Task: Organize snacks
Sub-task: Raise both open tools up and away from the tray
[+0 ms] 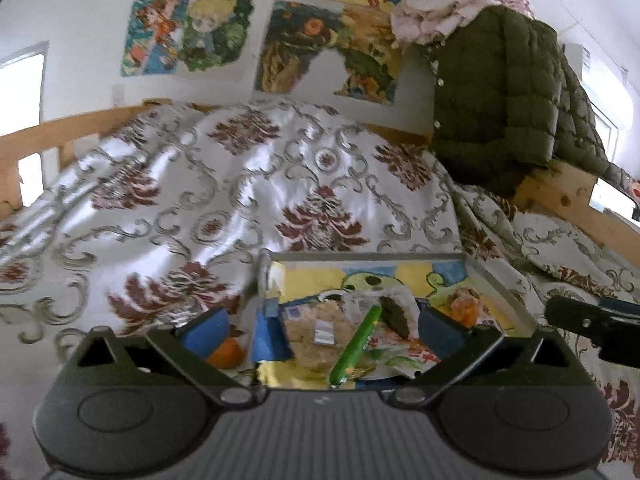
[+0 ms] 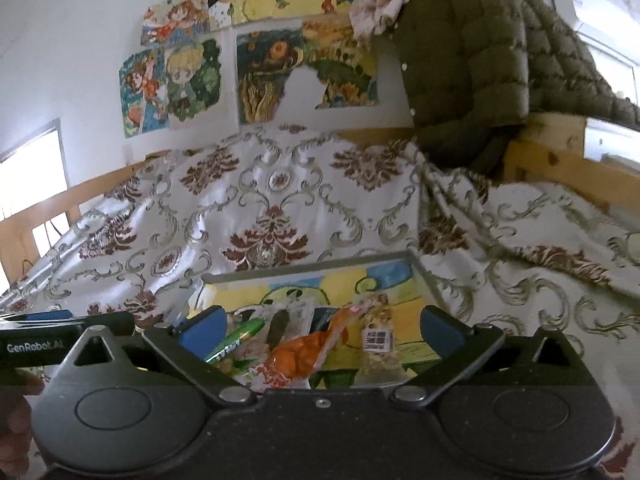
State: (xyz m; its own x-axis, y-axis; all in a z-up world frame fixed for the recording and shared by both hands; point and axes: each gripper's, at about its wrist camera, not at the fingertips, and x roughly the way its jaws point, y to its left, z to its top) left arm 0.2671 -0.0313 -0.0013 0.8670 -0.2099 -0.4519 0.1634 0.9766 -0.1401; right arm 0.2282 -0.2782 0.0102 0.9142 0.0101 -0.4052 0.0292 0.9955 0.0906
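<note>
Both tools are standing wide with nothing between their pads: the left tool (image 1: 322,330) and the right tool (image 2: 322,326) are hanging above a shallow tray (image 1: 496,280) that is lying on the bed (image 1: 224,184), toward its near edge. The snacks are sitting inside the tray: a green stick pack (image 1: 354,346), a pale cracker packet (image 1: 316,338), a dark snack in clear wrap (image 1: 394,314), an orange packet (image 2: 308,354) and a barcoded bag (image 2: 378,344). Judging by this, gathering is largely done, though the packs are overlapping loosely, so tidying them may be remaining. 1 small orange item (image 1: 226,354) is lying just outside the tray's left wall and probably needs collecting. An olive quilted jacket (image 1: 500,88) is hanging over the bed's wooden rail at the far right corner, well clear. The rumpled bedspread is offering an uneven base.
</note>
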